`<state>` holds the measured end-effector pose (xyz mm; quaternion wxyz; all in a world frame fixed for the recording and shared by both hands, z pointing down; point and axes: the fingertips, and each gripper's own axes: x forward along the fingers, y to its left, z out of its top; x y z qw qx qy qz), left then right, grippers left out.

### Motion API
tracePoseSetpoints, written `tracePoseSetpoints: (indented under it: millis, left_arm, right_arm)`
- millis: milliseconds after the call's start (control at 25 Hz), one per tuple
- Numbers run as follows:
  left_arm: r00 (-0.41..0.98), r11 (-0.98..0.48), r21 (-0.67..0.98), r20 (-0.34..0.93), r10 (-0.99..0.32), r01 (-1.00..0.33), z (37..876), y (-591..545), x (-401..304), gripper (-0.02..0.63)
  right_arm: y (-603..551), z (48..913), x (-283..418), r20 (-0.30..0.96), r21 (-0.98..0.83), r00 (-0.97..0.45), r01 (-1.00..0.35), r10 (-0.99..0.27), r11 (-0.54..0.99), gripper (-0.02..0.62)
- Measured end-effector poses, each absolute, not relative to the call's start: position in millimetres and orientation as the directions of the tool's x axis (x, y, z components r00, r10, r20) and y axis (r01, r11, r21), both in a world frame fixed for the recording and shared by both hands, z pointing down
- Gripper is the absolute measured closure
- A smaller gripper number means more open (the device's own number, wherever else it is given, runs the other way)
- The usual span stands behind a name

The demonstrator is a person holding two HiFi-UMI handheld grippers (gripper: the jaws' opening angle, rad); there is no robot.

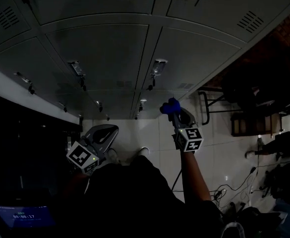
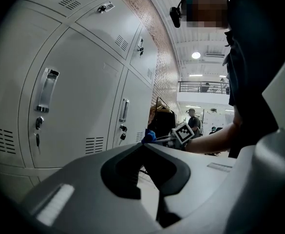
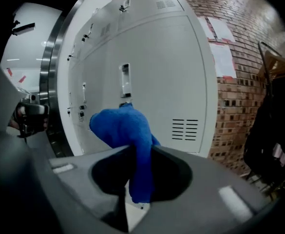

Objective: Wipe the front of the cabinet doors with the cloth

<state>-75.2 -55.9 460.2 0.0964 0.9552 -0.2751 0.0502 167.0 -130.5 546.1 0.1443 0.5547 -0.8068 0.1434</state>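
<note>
Grey metal cabinet doors [image 1: 105, 48] with handles and vent slots fill the top of the head view. My right gripper [image 1: 173, 115] is shut on a blue cloth [image 1: 169, 106], held a short way in front of a lower door. In the right gripper view the cloth [image 3: 125, 130] bulges out between the jaws, in front of a door [image 3: 161, 72] with a handle [image 3: 125, 80]; it does not visibly touch the door. My left gripper [image 1: 111, 129] hangs lower left, shut with nothing in it. The left gripper view shows the doors [image 2: 84, 96] and the cloth [image 2: 148, 136].
A brick wall [image 3: 249, 57] with papers [image 3: 220, 33] runs right of the cabinets. Dark bags and a chair [image 1: 249, 93] stand on the tiled floor at the right, with cables [image 1: 229, 187] nearby. A lit screen [image 1: 23, 216] sits lower left. A person [image 2: 193, 121] stands far off.
</note>
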Motion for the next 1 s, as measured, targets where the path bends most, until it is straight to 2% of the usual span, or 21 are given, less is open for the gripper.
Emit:
tracePoseSetpoints:
  millis: [600,1000]
  left_arm:
    - [0.842,-0.833,0.13,0.038,-0.538,-0.538,425,-59,-102,0.602]
    - [0.822,-0.819,0.084,-0.002,-0.569,-0.567,413,-49,-110,0.603]
  right_arm:
    - [-80,419,-1,0.171,-0.092,-0.626,-0.779,-0.761,0.62,0.526]
    - [-51,411,-35,0.148,-0.104,-0.69,-0.723,-0.708,0.683,0.526]
